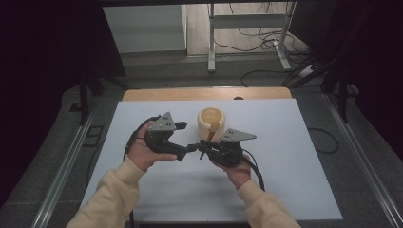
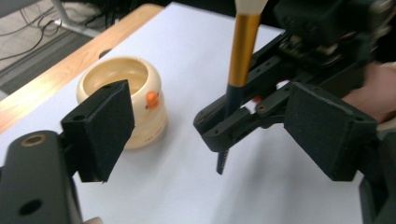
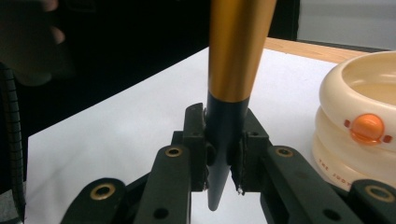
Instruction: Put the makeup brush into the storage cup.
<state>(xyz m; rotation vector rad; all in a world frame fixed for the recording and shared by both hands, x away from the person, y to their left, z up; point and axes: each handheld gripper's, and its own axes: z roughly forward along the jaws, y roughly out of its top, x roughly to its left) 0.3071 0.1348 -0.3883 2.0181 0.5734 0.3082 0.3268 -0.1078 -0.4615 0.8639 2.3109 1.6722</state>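
Two grippers meet near the middle of the white table (image 1: 285, 190), jaw tips close together. Right gripper (image 3: 223, 156): clenched on the dark tapered end of a brush (image 3: 233, 60). Pads press the handle from both sides; the pointed tip pokes out below the jaws. In the left gripper view the same right gripper (image 2: 224, 133) shows from the side, the brush (image 2: 243, 51) rising through it.

Brush long axis: close to upright, slightly tilted. Dark pointed end down toward the table, gold section above it, pale part at the top running out of frame. In the high view the brush (image 1: 212, 130) leans from the right gripper (image 1: 203, 151) up toward the pot.

Left gripper (image 2: 210, 126): released, jaws wide apart, nothing between the pads; the brush stands ahead of them, untouched. In the high view the left gripper (image 1: 190, 148) points toward the right one.

Cream-coloured pot (image 1: 211, 121): round, ribbed, open at the top, standing just behind the grippers, toward the far edge of the table. An orange knob (image 3: 367, 128) sits on its side. Small reddish lettering runs along the lowest rib; only "THE" reads with any certainty, the rest is too small.

Beyond the far edge, a wooden strip (image 1: 142, 94).
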